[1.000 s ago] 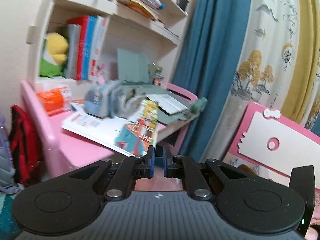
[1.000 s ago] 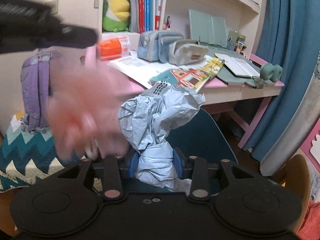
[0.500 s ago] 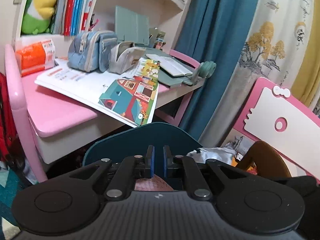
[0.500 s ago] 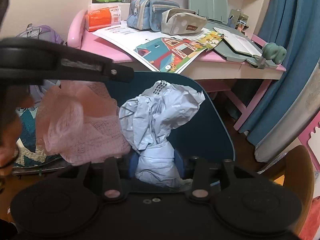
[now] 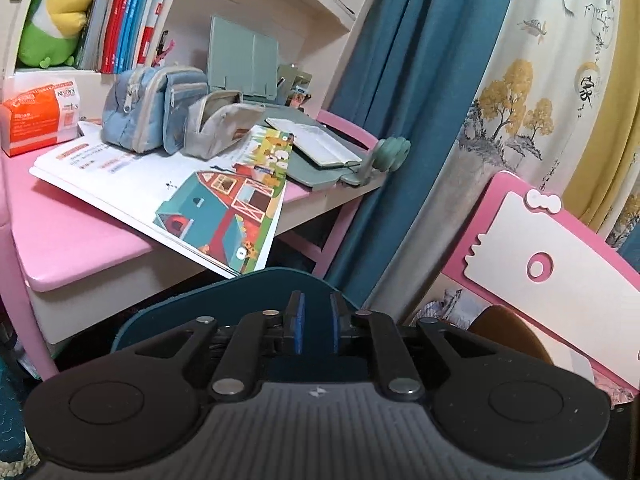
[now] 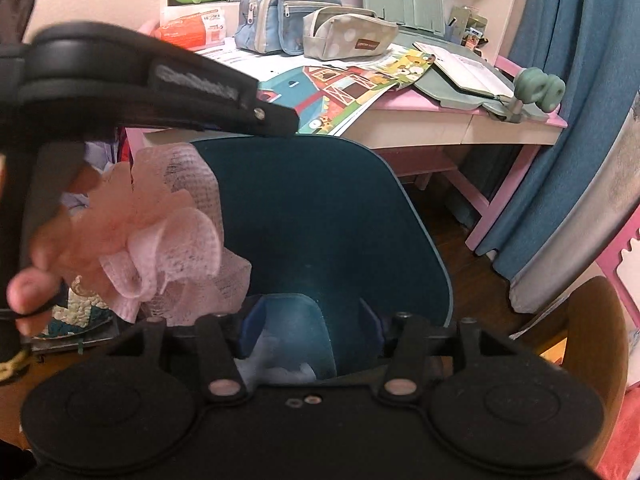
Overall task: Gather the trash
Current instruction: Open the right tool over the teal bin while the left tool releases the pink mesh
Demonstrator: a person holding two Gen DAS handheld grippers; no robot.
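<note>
A dark teal bin (image 6: 320,208) stands open below both grippers; its rim (image 5: 240,292) shows just past my left gripper (image 5: 316,328). The left pads stand a narrow gap apart with nothing between them. In the right wrist view the left gripper (image 6: 276,120) reaches in from the left. A crumpled pink mesh wad (image 6: 168,240) sits under it, by the bin's left rim and the person's hand (image 6: 36,280). My right gripper (image 6: 312,324) is open wide over the bin. A blue-grey crumpled paper wad (image 6: 276,364) lies low between its fingers, inside the bin.
Behind the bin is a pink desk (image 5: 80,240) with a picture book (image 5: 224,216), pencil cases (image 5: 152,112) and an orange tissue pack (image 5: 40,116). A blue curtain (image 5: 400,120) hangs to the right. A pink-and-white board (image 5: 560,260) and a brown wooden seat (image 6: 592,340) stand near the bin.
My right gripper opened and the blue-grey wad dropped from its fingers down into the bin. The left pads parted slightly, and the pink no longer shows beneath them. Both grippers moved nearer the bin.
</note>
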